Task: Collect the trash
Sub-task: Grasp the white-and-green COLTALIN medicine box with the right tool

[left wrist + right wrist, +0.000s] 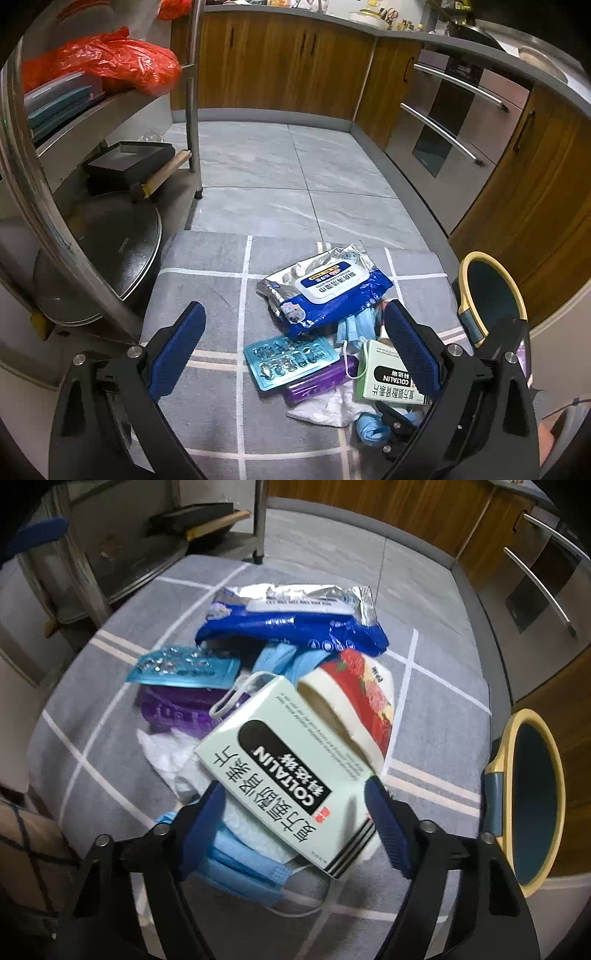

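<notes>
We see the right gripper (pixel 293 812) with its blue pads on either side of the near end of the pale green medicine box (pixel 284 775); the jaws stand spread to about the box's width, and blur keeps us from telling whether the pads already press on the cardboard or only flank it. The left gripper (pixel 291 347) is released, jaws wide, holding nothing, hovering above the left side of the pile.

Step in hand, as we judge it: take the box. To do it well we would close squarely on the two long faces, near the end, so the light carton does not swivel; lift straight up, since a mask loop (pixel 236 694) lies against the far-left corner and could drag along; then carry it right to the bin (pixel 535 797), which stands just beside the mat's right edge.

Count on the grey checked mat (pixel 207 258):
- medicine box: one
- blue wet-wipe pack (pixel 328 288), at the far side: one
- teal blister sheet (pixel 288 362), on the left: one
- purple packet (pixel 317 384) under it: one
- red-and-cream paper cup (pixel 354 701), lying on its side: one
- white tissue (pixel 325 406): one crumpled piece
- blue face masks (pixel 243 864): at least two, exact number unclear
- bin: one
</notes>
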Motion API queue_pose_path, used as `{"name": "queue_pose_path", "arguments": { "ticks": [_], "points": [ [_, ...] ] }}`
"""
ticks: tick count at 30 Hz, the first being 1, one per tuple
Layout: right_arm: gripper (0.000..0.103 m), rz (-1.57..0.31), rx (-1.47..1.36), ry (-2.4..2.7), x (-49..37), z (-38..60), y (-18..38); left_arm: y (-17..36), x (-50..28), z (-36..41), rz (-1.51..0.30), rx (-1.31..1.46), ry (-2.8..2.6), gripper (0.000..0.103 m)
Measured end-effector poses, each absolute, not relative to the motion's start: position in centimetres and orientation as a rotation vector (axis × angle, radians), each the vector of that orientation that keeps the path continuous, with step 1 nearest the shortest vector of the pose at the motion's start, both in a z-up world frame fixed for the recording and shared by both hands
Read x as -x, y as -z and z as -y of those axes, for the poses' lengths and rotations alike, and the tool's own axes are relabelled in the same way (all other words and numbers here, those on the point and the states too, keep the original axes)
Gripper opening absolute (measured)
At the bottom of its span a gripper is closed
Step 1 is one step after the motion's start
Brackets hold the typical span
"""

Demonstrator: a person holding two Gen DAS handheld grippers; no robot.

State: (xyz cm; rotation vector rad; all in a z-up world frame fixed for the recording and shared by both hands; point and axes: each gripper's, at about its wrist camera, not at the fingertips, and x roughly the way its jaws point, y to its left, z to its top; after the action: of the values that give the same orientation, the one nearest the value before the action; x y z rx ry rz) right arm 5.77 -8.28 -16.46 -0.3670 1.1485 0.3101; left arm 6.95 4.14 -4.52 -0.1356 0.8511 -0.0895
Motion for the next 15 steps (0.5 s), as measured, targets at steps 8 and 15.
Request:
{"name": "queue_pose_path", "arguments": {
  "ticks": [8,15],
  "points": [
    [0.067,-1.164,0.445,-0.325,-5.8,7.4,18.0,4.9,-7.2,-3.7,-0.863,0.123,0.085,0.096],
    [0.024,-1.137,0.437,-0.375,-5.6,7.8,16.7,4.9,-7.4,-3.7,-0.870,0.132,0.080,0.096]
  ]
}}
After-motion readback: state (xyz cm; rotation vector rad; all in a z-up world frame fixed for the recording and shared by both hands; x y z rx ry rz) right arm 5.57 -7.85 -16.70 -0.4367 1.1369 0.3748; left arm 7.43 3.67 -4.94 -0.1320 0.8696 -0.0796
